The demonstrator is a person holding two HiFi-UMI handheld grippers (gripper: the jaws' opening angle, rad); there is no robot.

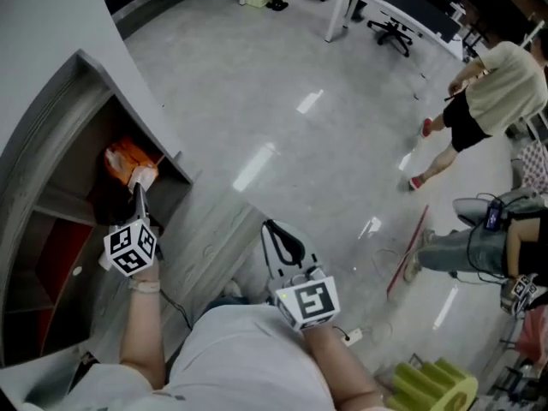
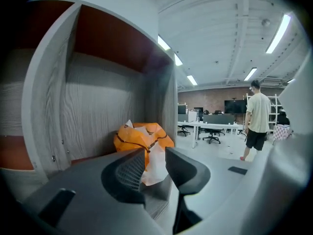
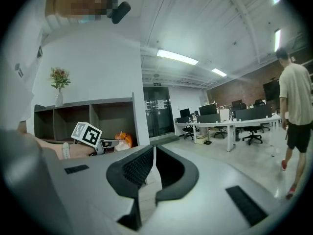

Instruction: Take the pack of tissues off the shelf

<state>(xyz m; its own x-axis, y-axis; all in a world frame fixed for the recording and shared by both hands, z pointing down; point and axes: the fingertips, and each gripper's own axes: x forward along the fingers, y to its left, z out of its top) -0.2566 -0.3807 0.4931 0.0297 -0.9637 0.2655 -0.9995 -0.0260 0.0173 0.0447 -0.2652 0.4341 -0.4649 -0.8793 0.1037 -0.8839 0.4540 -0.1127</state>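
Both fingers of our left gripper (image 2: 155,153) are wide apart, gripping nothing, and the orange pack of tissues (image 2: 142,137) sits straight ahead mid-frame in the shelf (image 2: 98,102) cubby; our right gripper (image 3: 151,151) is closed, farther off.

Both rigs look like the same build: the left gripper (image 1: 137,193) and right gripper (image 1: 272,229) have pale grey bodies and curved black jaws with grid-textured pads (image 2: 131,170). Each carries a white cube (image 1: 131,248) printed with black square markers. The person's in a light grey shirt (image 1: 248,358), with a pale wristband (image 1: 145,287) on the left wrist and a thin black cable (image 1: 175,308) by that forearm.
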